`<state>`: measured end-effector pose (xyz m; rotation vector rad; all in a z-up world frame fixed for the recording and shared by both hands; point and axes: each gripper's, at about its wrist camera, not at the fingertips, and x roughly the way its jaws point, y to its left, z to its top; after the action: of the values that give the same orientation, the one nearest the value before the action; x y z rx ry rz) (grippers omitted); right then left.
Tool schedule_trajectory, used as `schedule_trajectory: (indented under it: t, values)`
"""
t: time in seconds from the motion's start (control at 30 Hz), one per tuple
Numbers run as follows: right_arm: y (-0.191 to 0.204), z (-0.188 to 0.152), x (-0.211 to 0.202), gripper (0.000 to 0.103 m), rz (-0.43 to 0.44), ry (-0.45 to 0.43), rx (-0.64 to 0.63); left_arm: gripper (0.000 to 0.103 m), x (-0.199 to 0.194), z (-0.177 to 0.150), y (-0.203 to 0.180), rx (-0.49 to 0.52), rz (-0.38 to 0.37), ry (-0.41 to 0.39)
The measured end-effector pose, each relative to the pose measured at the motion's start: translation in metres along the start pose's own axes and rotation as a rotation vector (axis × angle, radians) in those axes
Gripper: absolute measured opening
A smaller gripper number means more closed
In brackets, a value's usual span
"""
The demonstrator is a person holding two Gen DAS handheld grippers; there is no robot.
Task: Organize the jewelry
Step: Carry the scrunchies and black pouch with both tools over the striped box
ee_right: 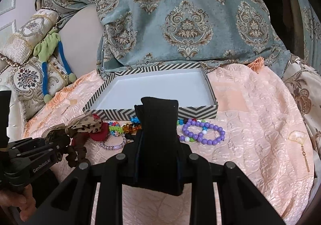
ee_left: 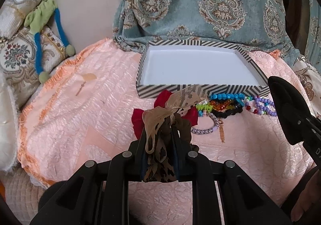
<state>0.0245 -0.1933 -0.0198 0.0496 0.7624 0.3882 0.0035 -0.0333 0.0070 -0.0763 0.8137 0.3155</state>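
Note:
My left gripper [ee_left: 158,132] is shut on a brown leopard-print scrunchie with a ribbon bow [ee_left: 160,122], held above the pink cloth; it also shows in the right wrist view [ee_right: 80,126]. My right gripper [ee_right: 158,132] is shut on a black velvet cushion [ee_right: 158,124], also seen at the right edge of the left wrist view [ee_left: 286,108]. An empty striped box [ee_left: 200,89] with a white floor stands behind a row of bracelets: blue beads [ee_left: 226,96], purple beads [ee_right: 202,130], orange beads [ee_left: 220,105], a lilac bangle [ee_left: 202,129] and a red scrunchie [ee_left: 138,118].
A pink quilted cloth [ee_left: 80,104] covers the surface. A teal patterned fabric [ee_left: 200,4] hangs behind the box. Embroidered cushions and a green-and-blue cord [ee_left: 40,34] lie at the left. A gold fan-shaped earring [ee_right: 299,140] lies at the right, another [ee_left: 88,78] at the left.

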Motion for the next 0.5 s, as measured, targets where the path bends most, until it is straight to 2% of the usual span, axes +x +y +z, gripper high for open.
schedule_trajectory:
  t: [0.23, 0.37, 0.5]
  values:
    - [-0.006, 0.001, 0.002, 0.027, 0.012, 0.011, 0.045, 0.003, 0.002, 0.004, -0.003, 0.008, 0.002, -0.007]
    - [-0.006, 0.001, 0.004, 0.027, -0.012, 0.021, 0.035, 0.003, 0.015, 0.008, -0.001, 0.000, -0.029, 0.005]
    - [-0.008, 0.016, 0.017, 0.027, -0.025, 0.036, 0.021, 0.003, 0.022, 0.030, 0.007, -0.023, -0.070, -0.019]
